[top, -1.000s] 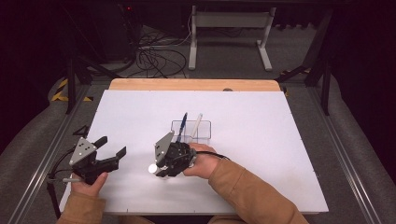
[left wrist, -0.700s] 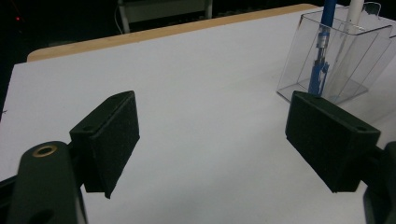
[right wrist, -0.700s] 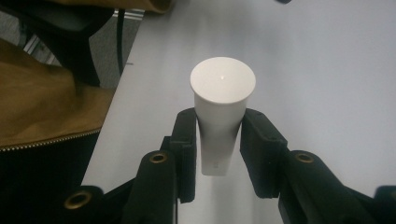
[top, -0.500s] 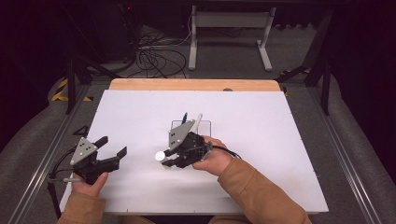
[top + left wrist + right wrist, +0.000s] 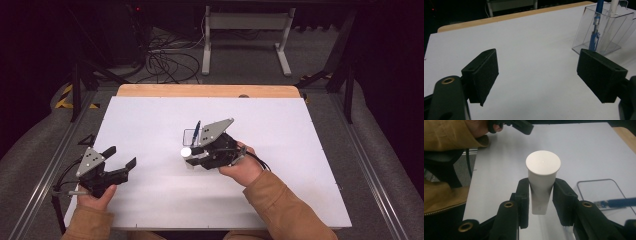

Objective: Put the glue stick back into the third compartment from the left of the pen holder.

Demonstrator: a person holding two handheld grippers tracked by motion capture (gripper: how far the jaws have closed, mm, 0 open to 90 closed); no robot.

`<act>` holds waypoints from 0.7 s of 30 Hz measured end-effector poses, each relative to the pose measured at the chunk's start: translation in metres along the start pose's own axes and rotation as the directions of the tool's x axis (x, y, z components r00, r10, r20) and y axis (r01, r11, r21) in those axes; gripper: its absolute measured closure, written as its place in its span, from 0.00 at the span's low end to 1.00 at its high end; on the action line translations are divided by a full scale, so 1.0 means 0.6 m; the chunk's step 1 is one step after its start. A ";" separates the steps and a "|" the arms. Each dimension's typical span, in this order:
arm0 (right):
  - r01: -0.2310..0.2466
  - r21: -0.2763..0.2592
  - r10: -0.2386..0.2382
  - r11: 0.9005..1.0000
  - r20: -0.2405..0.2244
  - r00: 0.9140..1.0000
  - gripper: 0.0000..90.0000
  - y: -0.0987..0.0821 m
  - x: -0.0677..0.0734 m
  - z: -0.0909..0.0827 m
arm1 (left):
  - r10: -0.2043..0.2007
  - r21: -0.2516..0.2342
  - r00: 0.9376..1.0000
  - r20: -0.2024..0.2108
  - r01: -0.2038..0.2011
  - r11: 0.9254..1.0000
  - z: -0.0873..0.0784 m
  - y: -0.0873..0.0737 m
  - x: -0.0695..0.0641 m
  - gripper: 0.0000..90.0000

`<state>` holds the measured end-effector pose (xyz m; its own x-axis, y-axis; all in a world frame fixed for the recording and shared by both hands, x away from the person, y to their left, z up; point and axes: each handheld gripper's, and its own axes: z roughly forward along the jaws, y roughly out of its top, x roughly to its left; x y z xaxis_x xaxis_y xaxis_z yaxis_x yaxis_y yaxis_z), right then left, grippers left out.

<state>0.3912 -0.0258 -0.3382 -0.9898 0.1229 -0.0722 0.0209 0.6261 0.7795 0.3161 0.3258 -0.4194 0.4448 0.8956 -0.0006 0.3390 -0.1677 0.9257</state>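
Right jaws moved up and back toward the desk's middle, white marker in grip.

Since a second ago my right jaws (image 5: 540, 202) carried the white marker (image 5: 541, 182) up and further from me, now just beside the clear pen holder (image 5: 192, 136); they're clenched on the barrel, wide cap end sticking out toward my left hand. Blue pen (image 5: 596, 22) stands upright in the holder, and a white stick sits beside it. Left jaws (image 5: 539, 75) hold nothing, spread wide, parked at the desk's (image 5: 300, 165) near-left corner, unmoved. My read: marker goes into the holder next; needs tipping upright first, and the thin walls could tip if I clip the rim.
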 end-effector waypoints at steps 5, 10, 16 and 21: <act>-0.049 -0.042 0.051 0.998 0.050 0.997 0.75 -0.011 -0.007 -0.024 | -0.003 0.002 1.000 0.002 0.003 1.000 0.000 -0.001 -0.001 0.20; -0.078 -0.074 0.085 0.994 0.106 0.991 0.75 -0.020 -0.008 -0.047 | 0.000 0.005 1.000 0.001 0.000 1.000 0.001 -0.001 -0.001 0.20; -0.112 -0.100 0.127 0.989 0.154 0.980 0.75 -0.029 -0.010 -0.063 | 0.004 0.008 1.000 0.001 -0.004 1.000 0.002 -0.001 -0.003 0.20; -0.134 -0.133 0.157 0.982 0.186 0.970 0.75 -0.033 -0.014 -0.077 | 0.007 0.007 1.000 -0.001 -0.007 1.000 0.003 -0.001 -0.003 0.20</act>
<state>0.3927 -0.0749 -0.3242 -0.9307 0.3604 -0.0630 0.1339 0.4959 0.8580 0.3165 0.3238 -0.4207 0.4467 0.8946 0.0063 0.3418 -0.1771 0.9229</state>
